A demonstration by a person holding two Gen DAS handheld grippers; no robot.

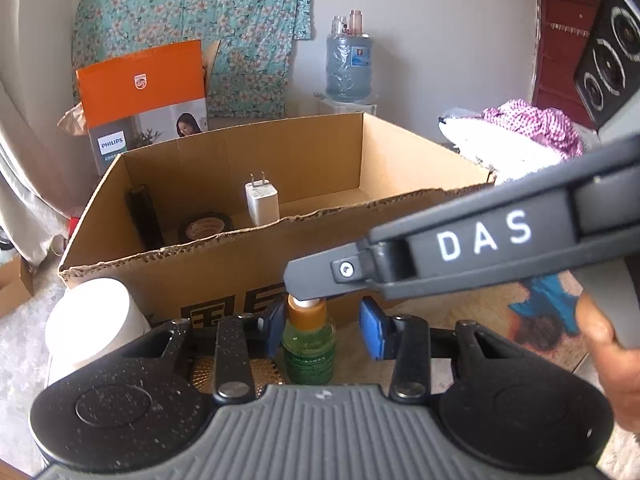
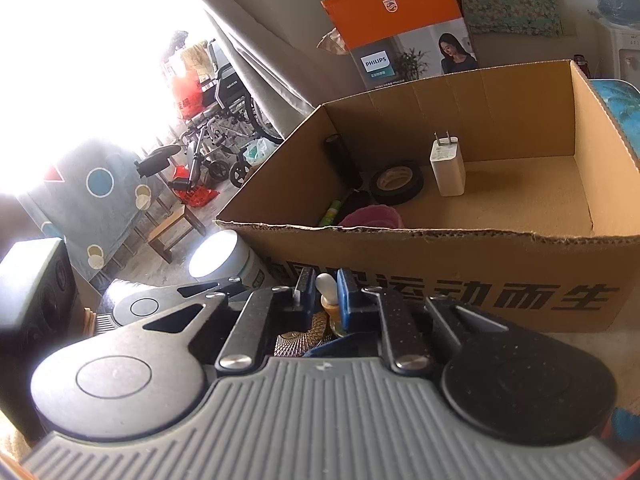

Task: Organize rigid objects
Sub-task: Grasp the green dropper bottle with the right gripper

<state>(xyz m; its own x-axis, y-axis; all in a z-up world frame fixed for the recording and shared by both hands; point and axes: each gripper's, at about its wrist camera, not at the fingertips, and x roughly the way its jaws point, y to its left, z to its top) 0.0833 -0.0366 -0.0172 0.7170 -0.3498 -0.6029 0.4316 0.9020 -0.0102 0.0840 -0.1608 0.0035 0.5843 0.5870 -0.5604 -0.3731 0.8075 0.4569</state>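
Observation:
A small dropper bottle (image 1: 308, 346) of green liquid, with an orange collar and a white bulb (image 2: 326, 282), stands in front of an open cardboard box (image 1: 240, 252). My left gripper (image 1: 324, 326) is open around the bottle: its left pad sits against the neck and its right pad stands clear. My right gripper (image 2: 326, 294) is shut on the bulb from above, and one of its dark fingers (image 1: 316, 282) covers the bottle's top in the left wrist view. Inside the box are a white charger plug (image 2: 448, 172), a black tape roll (image 2: 396, 182), a dark cylinder (image 1: 144, 216) and a pink item (image 2: 372, 216).
A white round jar (image 1: 92, 316) stands left of the bottle, close to the box's front wall (image 2: 440, 272). Behind the box stands an orange Philips carton (image 1: 144, 96). A water jug (image 1: 348, 68), pink cloth (image 1: 532, 124) and a speaker (image 1: 612, 60) lie to the right. A person's hand (image 1: 608, 348) holds the right gripper.

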